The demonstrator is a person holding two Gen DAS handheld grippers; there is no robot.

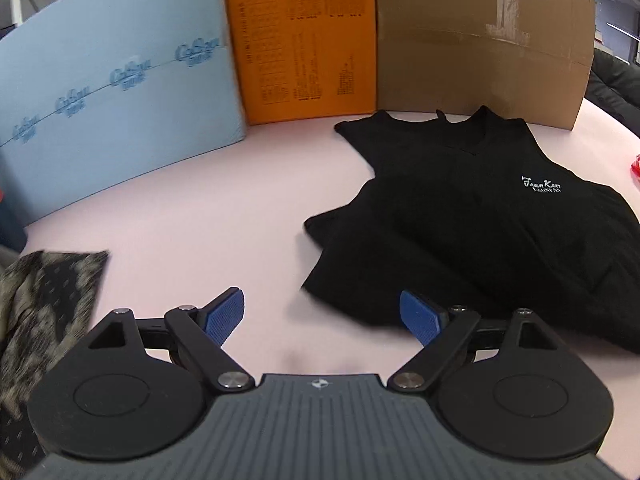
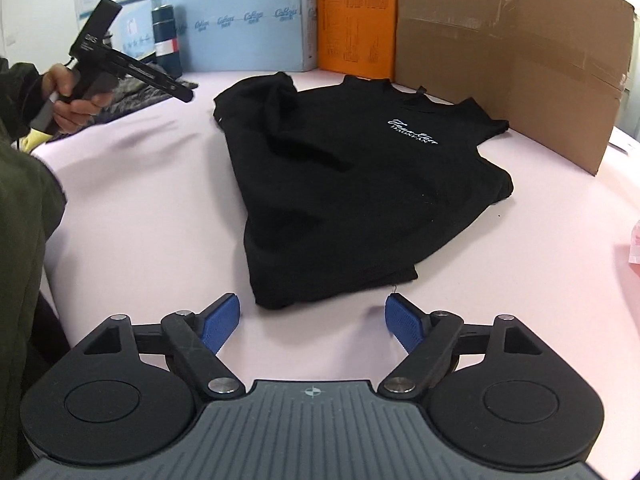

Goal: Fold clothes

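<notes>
A black shirt (image 1: 472,216) with white chest lettering lies partly folded on the pale pink table (image 1: 180,216), sleeves tucked in. It also shows in the right wrist view (image 2: 344,184). My left gripper (image 1: 322,312) is open and empty, just left of the shirt's near left corner. My right gripper (image 2: 312,320) is open and empty, just short of the shirt's bottom hem. The left gripper also shows in the right wrist view (image 2: 184,94), held in a hand above the table's left side, away from the shirt.
A blue foam board (image 1: 112,92), an orange box (image 1: 304,40) and a brown cardboard sheet (image 1: 480,40) stand along the table's back. A patterned garment (image 1: 36,312) lies at the left edge. A dark bottle (image 2: 164,36) stands back left. A red object (image 1: 636,168) sits far right.
</notes>
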